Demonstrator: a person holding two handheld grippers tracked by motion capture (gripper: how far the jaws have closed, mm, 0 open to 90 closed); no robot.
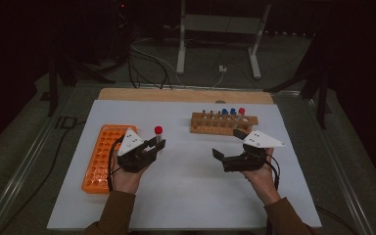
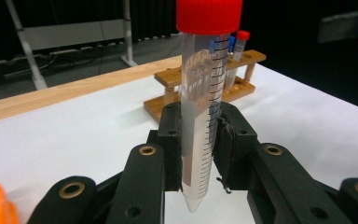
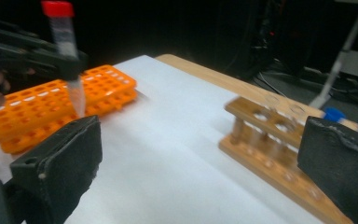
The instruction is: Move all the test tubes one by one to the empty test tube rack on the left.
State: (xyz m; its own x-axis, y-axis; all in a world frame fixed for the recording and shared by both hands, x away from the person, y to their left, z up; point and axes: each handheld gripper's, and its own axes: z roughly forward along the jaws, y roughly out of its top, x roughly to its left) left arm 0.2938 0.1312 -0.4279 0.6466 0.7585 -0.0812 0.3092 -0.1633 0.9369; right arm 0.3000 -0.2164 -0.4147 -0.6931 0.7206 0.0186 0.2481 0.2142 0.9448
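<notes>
Red on top, clear plastic below: from the high view, a capped tube (image 1: 158,136) clamped upright in the left gripper (image 1: 157,144), held above the white table cover (image 1: 191,196) just beside the orange rack (image 1: 103,156). Farther right, the right gripper (image 1: 229,144) spread wide with nothing between its jaws, hovering in front of the wooden rack (image 1: 223,125). Looks like a transfer from wooden rack to orange one, barely begun: one tube in transit, no tube visible among the orange holes, several blue-capped and one red-capped tube waiting in the wooden holder.

From the left gripper view, a close look at the tube (image 2: 203,116): see-through wall with black graduation marks and a pale label patch, tapering to a cone-shaped tip, apparently empty. Gripped around its lower half by both pads, tip hanging clear of the table. Behind it, the wooden rack (image 2: 168,105) with another red-capped tube (image 2: 241,44).

From the right gripper view, both black pads (image 3: 65,158) well apart, released. Beyond, the left gripper (image 3: 28,56) carrying the tube (image 3: 67,42) over the near edge of the orange rack (image 3: 51,107); probably only lowering into a hole left for this one.
</notes>
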